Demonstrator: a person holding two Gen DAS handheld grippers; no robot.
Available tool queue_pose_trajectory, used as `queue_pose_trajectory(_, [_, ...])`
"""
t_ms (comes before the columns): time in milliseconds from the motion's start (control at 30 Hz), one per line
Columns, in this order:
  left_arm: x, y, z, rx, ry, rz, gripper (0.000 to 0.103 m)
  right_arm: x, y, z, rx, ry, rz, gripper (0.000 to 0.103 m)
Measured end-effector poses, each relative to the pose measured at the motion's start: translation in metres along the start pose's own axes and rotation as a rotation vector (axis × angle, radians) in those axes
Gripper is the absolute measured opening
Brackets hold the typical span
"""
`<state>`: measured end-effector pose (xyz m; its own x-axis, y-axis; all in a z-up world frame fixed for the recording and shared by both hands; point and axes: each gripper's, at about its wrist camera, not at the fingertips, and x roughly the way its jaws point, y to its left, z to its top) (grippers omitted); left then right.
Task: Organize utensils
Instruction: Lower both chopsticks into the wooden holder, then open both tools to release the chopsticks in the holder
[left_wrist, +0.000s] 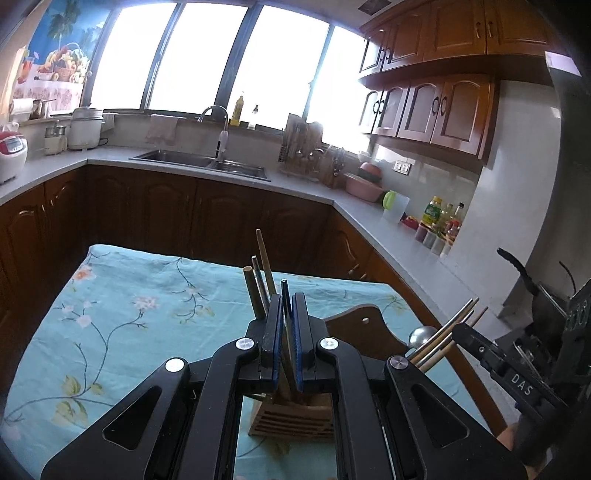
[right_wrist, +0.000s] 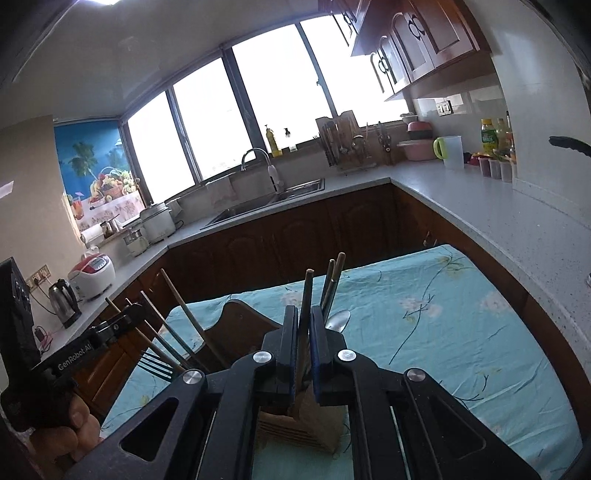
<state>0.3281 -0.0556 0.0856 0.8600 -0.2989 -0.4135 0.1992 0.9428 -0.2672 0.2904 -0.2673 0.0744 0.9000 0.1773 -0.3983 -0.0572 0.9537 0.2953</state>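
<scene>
A slatted wooden utensil holder (left_wrist: 291, 417) stands on the blue floral tablecloth (left_wrist: 122, 325), right below both grippers; it also shows in the right wrist view (right_wrist: 303, 428). My left gripper (left_wrist: 287, 314) is shut on a dark chopstick (left_wrist: 285, 295) that stands in the holder. Other chopsticks (left_wrist: 264, 273) stick up beside it. My right gripper (right_wrist: 303, 325) is shut on a brown chopstick (right_wrist: 306, 291) over the holder. A spoon (right_wrist: 338, 319) and more chopsticks (right_wrist: 334, 280) rise behind it. A fork (right_wrist: 157, 365) shows at the left.
A wooden chair back (left_wrist: 369, 328) stands behind the holder. Kitchen counters with a sink (left_wrist: 201, 160), rice cookers (left_wrist: 11, 151), a kettle (right_wrist: 64, 301) and bottles (left_wrist: 439, 218) ring the table. The other gripper (left_wrist: 517, 365) is close on the right.
</scene>
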Motion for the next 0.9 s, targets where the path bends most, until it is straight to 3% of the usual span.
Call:
queue_pose_trajectory(233, [0.001,0.0,0.001,0.002,0.011,0.001,0.005,0.0,-0.002,0.001,0.008,0.013,0.003,0.007])
queue_pose_trajectory(467, [-0.002,0.002,0.004,-0.018,0.044,-0.012,0.009,-0.002,-0.006,0.001,0.039,0.022,0.02,0.014])
queue_pose_trajectory(567, [-0.01,0.001,0.004,-0.021,0.031,-0.025,0.018,-0.01,-0.007,0.002,0.048,0.004,0.021,0.036])
queue_pose_trajectory(733, [-0.033,-0.003,0.003,-0.017,-0.02,-0.028,0.041,-0.027,-0.011,0.006,0.066,-0.028,0.028,0.045])
queue_pose_trajectory(800, [-0.041,-0.001,0.0,-0.029,-0.033,-0.025,0.044,-0.034,-0.013,0.004,0.069,-0.042,0.023,0.056])
queue_pose_trajectory(900, [-0.051,0.006,-0.007,-0.054,-0.033,-0.022,0.046,-0.04,-0.017,-0.004,0.075,-0.04,0.018,0.065])
